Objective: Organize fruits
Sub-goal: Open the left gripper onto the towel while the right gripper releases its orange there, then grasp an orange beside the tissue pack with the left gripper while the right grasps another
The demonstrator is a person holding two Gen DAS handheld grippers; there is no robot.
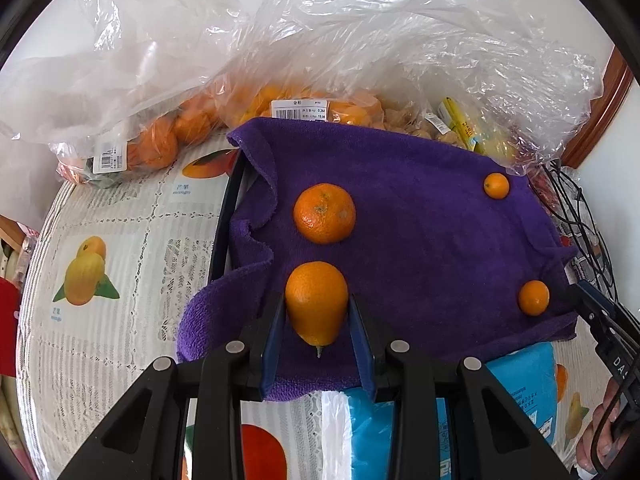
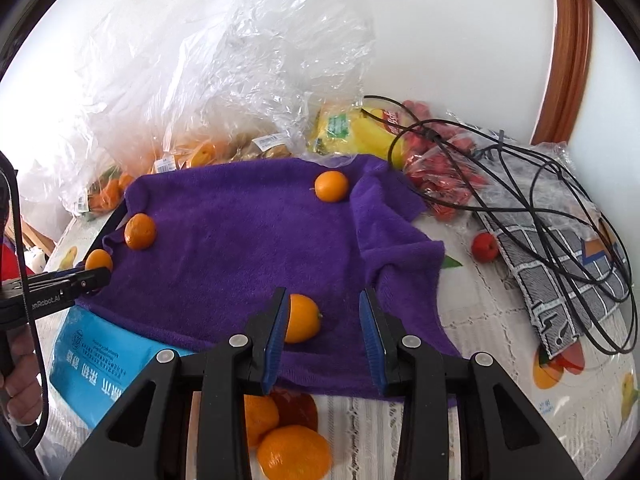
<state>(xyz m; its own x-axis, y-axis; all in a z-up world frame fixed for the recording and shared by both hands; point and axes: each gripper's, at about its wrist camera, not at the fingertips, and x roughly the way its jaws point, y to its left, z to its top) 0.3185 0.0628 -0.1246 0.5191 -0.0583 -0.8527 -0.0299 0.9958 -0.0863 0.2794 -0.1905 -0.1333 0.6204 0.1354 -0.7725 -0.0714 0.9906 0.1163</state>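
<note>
orange and egg-shaped, a small citrus fruit (image 1: 316, 304) sits clamped between the left gripper (image 1: 318, 312) pads above the purple towel's (image 1: 420, 240) near edge, a rounder mandarin (image 1: 324, 213) just beyond it, while the right gripper (image 2: 323, 304) hangs unclenched, holding nothing, over another kumquat (image 2: 302, 318) by its left finger.

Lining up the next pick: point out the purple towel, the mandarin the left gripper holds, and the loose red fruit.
purple towel (image 1: 420, 240), left wrist view, bare middle.
held mandarin (image 1: 316, 304), left wrist view, its rind.
loose red fruit (image 2: 485, 246), right wrist view, its centre.
</note>
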